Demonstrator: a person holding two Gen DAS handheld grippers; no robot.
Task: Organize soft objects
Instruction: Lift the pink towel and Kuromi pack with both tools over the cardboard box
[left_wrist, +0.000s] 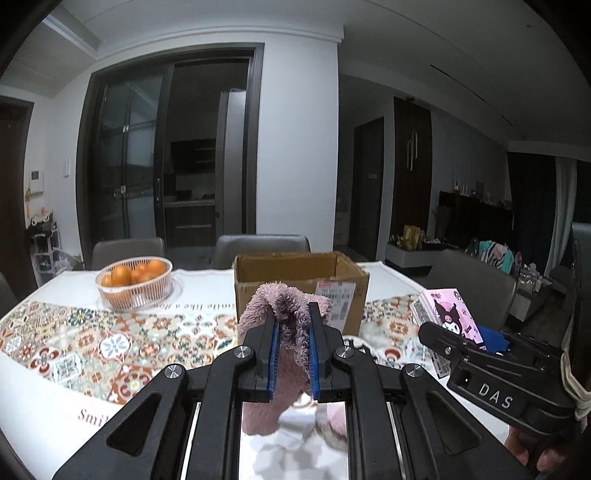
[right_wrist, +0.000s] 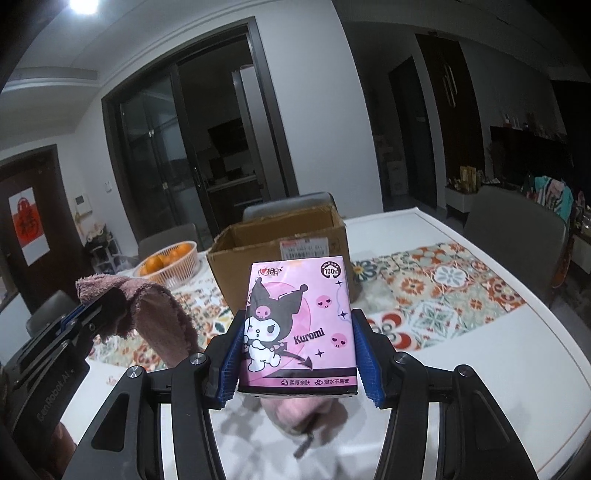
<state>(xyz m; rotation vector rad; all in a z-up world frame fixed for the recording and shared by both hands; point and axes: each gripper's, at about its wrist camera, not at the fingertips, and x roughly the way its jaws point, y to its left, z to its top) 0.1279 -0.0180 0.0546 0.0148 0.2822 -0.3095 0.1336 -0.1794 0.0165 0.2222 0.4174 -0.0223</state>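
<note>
Right up close, we have the left gripper (left_wrist: 292, 314) pinched narrow on a mauve fluffy towel (left_wrist: 284, 306), the cloth bunched between its blue pads and drooping below the jaws, clear of the worktop (left_wrist: 44, 398). Over on our other side, the right gripper (right_wrist: 297, 325) clamps a pink tissue pack (right_wrist: 297, 325) by its two edges, jaws about half spread to fit it, the cartoon print facing us and the pack upright, lifted above the patterned table runner (right_wrist: 443, 291). From the left wrist view we catch that same pack off to the right, near the towel but apart from it. Straight ahead of both sits an open cardboard box (left_wrist: 301, 280) on the worktop, flaps up, a shipping label on its near wall. Left of the box stands a white basket (left_wrist: 135, 282) filled with oranges (left_wrist: 122, 275). Grey chairs (left_wrist: 262, 249) line the far edge of the worktop.
</note>
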